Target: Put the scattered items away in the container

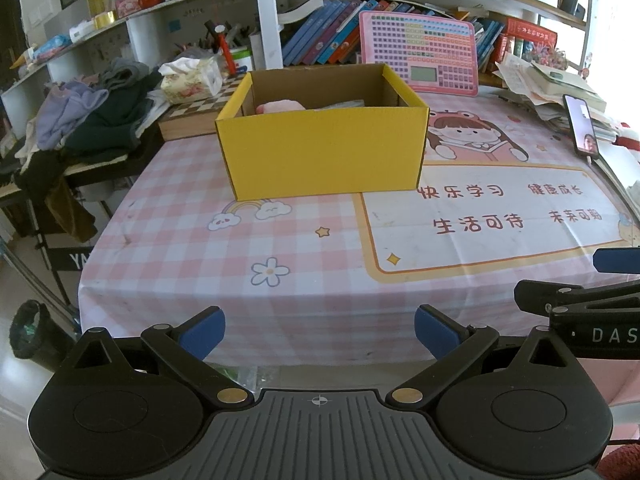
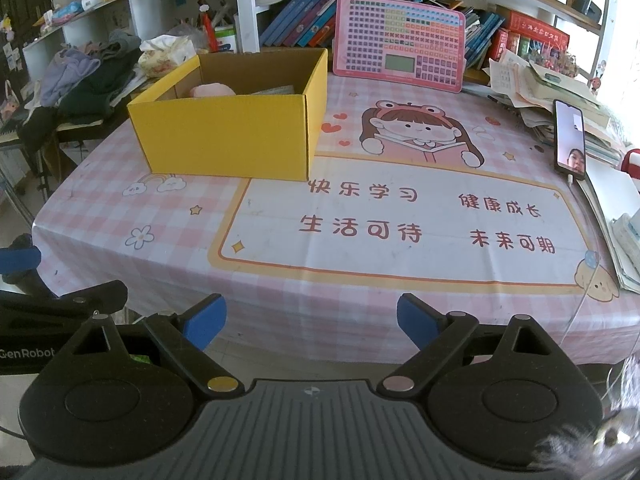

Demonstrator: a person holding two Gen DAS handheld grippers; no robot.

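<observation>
An open yellow cardboard box [image 1: 320, 152] stands on the pink checked table mat [image 1: 248, 248]; it also shows in the right wrist view [image 2: 228, 140]. Inside it I see a pink soft item [image 1: 280, 107] and a flat greenish item [image 1: 344, 105]; both show in the right wrist view, the pink item [image 2: 212, 90] beside the flat one [image 2: 276, 90]. My left gripper [image 1: 320, 330] is open and empty, held at the table's near edge. My right gripper [image 2: 312, 320] is open and empty, beside the left one.
A pink keyboard toy [image 2: 400, 46] leans on books at the back. A phone [image 2: 570, 140] stands propped at the right by paper stacks [image 2: 552, 88]. A tissue box [image 1: 192, 78] and a clothes pile [image 1: 92, 116] lie at the left.
</observation>
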